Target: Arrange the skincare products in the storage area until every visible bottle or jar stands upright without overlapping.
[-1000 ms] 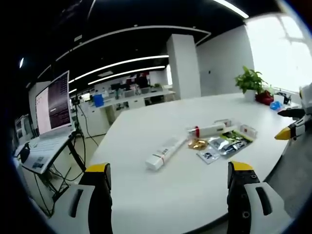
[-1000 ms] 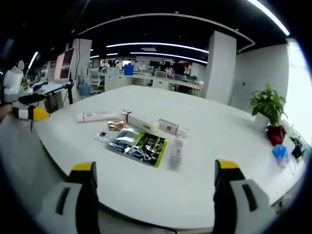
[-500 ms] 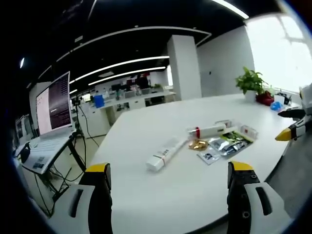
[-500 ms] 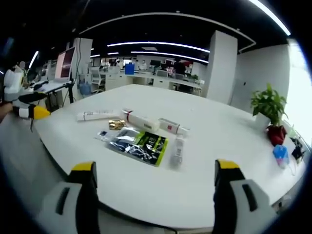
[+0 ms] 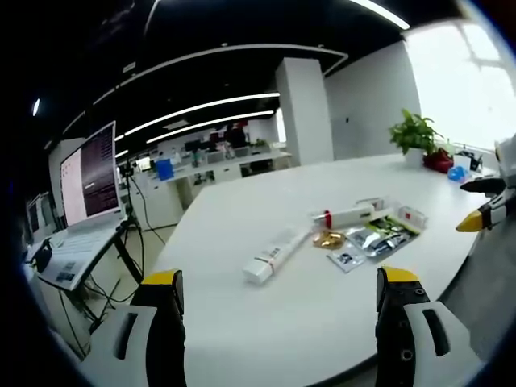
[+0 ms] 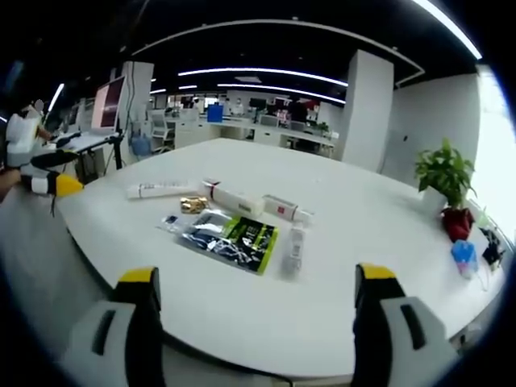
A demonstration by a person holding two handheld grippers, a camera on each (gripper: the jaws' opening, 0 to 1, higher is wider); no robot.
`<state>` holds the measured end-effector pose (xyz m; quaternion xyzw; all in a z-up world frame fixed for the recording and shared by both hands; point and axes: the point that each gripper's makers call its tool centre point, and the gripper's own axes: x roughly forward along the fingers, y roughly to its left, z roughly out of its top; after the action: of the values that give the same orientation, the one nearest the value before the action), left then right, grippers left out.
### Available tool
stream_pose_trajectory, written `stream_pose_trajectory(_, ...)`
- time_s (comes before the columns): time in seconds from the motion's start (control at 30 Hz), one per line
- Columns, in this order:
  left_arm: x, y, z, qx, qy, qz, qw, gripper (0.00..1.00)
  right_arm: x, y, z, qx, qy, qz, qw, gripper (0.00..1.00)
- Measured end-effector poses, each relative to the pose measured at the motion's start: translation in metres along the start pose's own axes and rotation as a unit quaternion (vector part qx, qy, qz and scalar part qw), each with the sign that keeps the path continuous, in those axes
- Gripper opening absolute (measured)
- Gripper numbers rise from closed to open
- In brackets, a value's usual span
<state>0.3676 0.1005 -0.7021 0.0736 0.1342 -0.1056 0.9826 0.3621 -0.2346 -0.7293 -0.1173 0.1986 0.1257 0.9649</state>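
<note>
On table (image 5: pixel 242 322) ahead of both | white tube (image 5: pixel 272 254) lying flat, long axis running near-left to far-right, nearer left hand-held gripper (image 5: pixel 278 302) | other products (image 6: pixel 242 222) clustered flat, nearer right hand-held gripper (image 6: pixel 250 302) | both wide open, empty | unchanged from earlier frame.

white tubes (image 6: pixel 234 199), sachets (image 6: pixel 230 235), lying flat

White table (image 6: pixel 379 242); ahead of the yellow-tipped right gripper (image 6: pixel 251 292), a green-and-black sachet (image 6: pixel 248 239), gold packet (image 6: pixel 192 205), white red-banded tube (image 5: pixel 274 254).
</note>
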Motion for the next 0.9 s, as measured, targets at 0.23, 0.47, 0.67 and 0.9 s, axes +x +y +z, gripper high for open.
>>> stream_pose_trajectory(0.23,-0.001,-0.002,0.002,0.009,-0.001,-0.002,1.0000,0.97,-0.001,0.001,-0.001,-0.003,0.004,0.000,1.0000,1.00)
stream_pose_trajectory(0.47,0.000,-0.003,-0.006,0.014,0.028,-0.011,0.9995,0.97,-0.002,0.001,-0.001,-0.005,0.005,0.000,1.0000,1.00)
stream_pose_trajectory(0.67,-0.001,0.000,-0.006,0.015,0.030,-0.010,0.9994,0.97,-0.001,0.006,-0.005,-0.006,0.021,0.015,0.9997,1.00)
stream_pose_trajectory(0.9,0.002,0.001,-0.011,0.024,0.051,-0.017,0.9982,0.97,-0.001,0.003,-0.004,-0.010,0.026,0.014,0.9995,1.00)
